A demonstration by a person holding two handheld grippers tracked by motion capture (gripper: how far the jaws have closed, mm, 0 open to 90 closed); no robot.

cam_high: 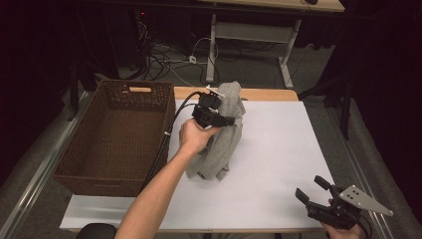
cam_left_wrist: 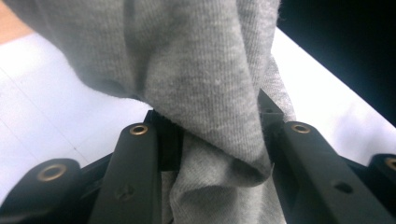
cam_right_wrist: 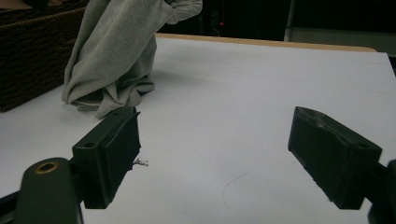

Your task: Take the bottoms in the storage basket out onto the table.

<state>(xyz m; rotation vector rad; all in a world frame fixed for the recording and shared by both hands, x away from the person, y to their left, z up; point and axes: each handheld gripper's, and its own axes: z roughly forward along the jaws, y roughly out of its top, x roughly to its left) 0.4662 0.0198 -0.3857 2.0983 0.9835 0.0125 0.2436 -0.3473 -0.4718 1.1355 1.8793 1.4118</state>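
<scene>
Above the white table [cam_high: 278, 164], just right of the brown wicker basket [cam_high: 119, 134], the left gripper [cam_high: 219, 118] is clamped on a grey cloth [cam_high: 224, 134], whose upper part hangs lifted while its lower folds rest on the table; near the front right corner, the right gripper [cam_high: 311, 191] hovers with jaws wide apart, holding nothing.

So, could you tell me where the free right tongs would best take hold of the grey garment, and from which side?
Probably the low folds of the grey garment bunched on the white table. The left tongs already pinch its top, so it hangs tall. The open right tongs sit near the front right corner, so come in from the right, low and level, onto that thick bunch.
</scene>
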